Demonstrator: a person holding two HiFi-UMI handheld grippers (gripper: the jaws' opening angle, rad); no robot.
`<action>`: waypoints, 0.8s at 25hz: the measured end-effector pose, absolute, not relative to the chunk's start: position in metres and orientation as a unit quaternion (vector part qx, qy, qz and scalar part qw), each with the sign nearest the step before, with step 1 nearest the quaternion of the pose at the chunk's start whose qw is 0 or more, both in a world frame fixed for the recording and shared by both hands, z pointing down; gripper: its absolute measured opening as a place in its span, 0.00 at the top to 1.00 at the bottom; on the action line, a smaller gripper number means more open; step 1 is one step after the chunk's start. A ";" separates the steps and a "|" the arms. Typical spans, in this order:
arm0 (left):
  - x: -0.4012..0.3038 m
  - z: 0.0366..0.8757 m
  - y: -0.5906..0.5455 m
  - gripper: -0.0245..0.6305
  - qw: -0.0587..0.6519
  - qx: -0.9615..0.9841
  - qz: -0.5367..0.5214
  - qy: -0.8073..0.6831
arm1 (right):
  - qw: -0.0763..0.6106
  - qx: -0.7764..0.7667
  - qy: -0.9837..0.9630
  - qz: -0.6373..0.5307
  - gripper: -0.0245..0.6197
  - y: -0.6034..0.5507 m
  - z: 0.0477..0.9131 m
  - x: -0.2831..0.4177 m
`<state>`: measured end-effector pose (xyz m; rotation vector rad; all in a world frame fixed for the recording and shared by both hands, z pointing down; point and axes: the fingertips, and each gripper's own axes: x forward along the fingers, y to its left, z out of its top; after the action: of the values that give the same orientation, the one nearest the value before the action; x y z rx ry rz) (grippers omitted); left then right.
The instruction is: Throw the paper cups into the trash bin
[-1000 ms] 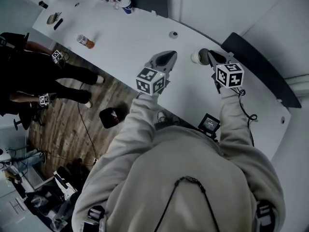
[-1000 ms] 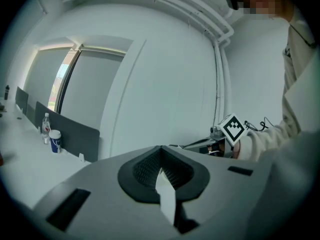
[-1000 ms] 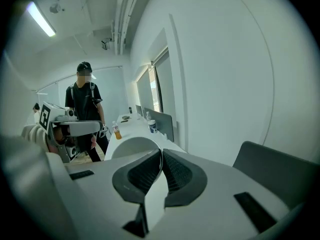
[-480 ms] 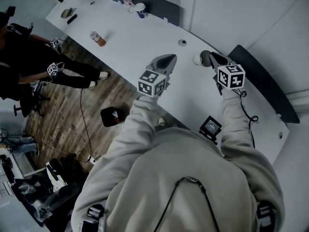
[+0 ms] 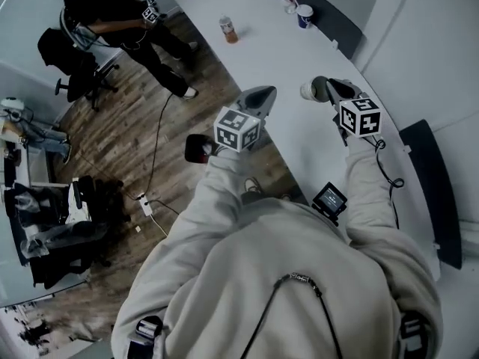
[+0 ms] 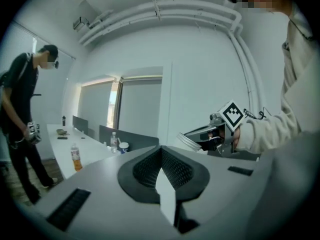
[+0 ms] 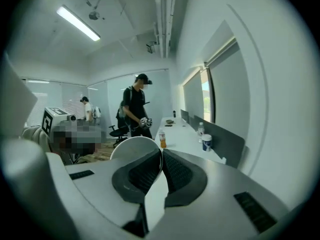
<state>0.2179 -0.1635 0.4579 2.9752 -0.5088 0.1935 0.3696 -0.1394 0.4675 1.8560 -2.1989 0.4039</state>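
Sticking out over the long white table [image 5: 277,58], a white paper cup [image 5: 307,90] is pinched by its rim in the nearly closed right gripper [image 5: 323,87], while the left gripper [image 5: 262,93] is closed on nothing. No trash bin can be picked out, so the throw is judged not yet done, and a blue-banded cup [image 5: 304,15] is left far down the table. No writing can be read.

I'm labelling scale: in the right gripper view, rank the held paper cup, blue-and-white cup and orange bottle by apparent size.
1. paper cup, largest, but it is nearest the camera.
2. blue-and-white cup.
3. orange bottle, only slightly smaller; these two are nearly alike.
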 end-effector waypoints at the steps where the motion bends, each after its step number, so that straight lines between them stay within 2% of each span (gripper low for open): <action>1: 0.199 0.457 -0.173 0.96 0.058 0.978 0.064 -0.189 | 0.119 0.617 -0.766 0.135 0.90 -0.155 0.467 0.351; 10: 0.036 0.454 -0.233 0.96 0.064 0.941 0.049 -0.329 | 0.141 0.488 -0.855 0.105 0.90 -0.251 0.464 0.169; 20: -0.088 0.455 -0.311 0.96 0.079 0.920 0.013 -0.384 | 0.158 0.449 -0.872 0.113 0.90 -0.334 0.481 0.061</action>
<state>-0.0875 -0.3110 0.4548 2.7523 -1.1497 0.0402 0.0607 -0.3339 0.4811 1.2844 -2.4935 0.3220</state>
